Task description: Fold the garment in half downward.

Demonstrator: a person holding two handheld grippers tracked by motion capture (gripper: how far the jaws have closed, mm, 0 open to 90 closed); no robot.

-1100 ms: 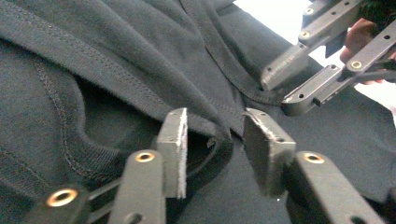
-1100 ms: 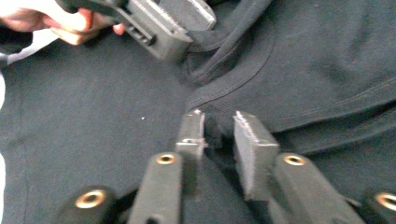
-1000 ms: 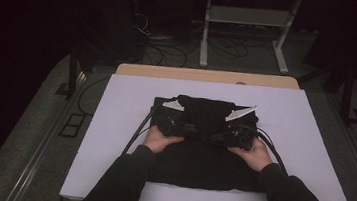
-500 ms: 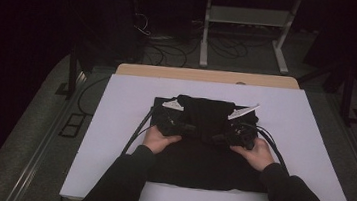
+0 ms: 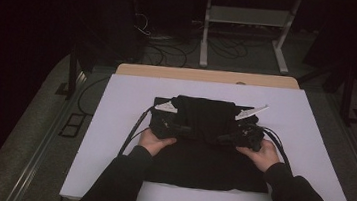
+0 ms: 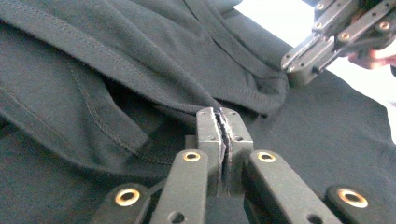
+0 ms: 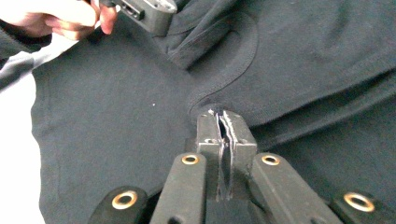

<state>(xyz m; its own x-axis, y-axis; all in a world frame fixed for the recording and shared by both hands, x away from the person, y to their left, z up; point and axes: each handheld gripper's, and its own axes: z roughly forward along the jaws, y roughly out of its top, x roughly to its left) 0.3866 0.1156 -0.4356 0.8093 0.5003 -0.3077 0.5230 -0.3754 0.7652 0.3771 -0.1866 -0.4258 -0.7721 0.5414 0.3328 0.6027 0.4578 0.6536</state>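
Observation:
A black garment (image 5: 200, 158) lies on the white table (image 5: 113, 124), its far part folded back toward the person. My left gripper (image 5: 186, 129) lies at the left end of that fold. Up close, the left gripper (image 6: 219, 114) is shut, with a stitched edge of the black garment (image 6: 116, 70) pinched at its tips. My right gripper (image 5: 220, 136) lies at the fold's right end. In its own view the right gripper (image 7: 220, 116) is shut on a curved seam of the garment (image 7: 116, 116). Each hand holds its gripper low on the cloth, jaws pointing inward at each other.
A wooden tabletop (image 5: 204, 75) abuts the white table's far edge. Beyond it, cables (image 5: 172, 44) and a metal stand (image 5: 244, 32) sit on the dark floor. Bare white surface runs left and right of the garment.

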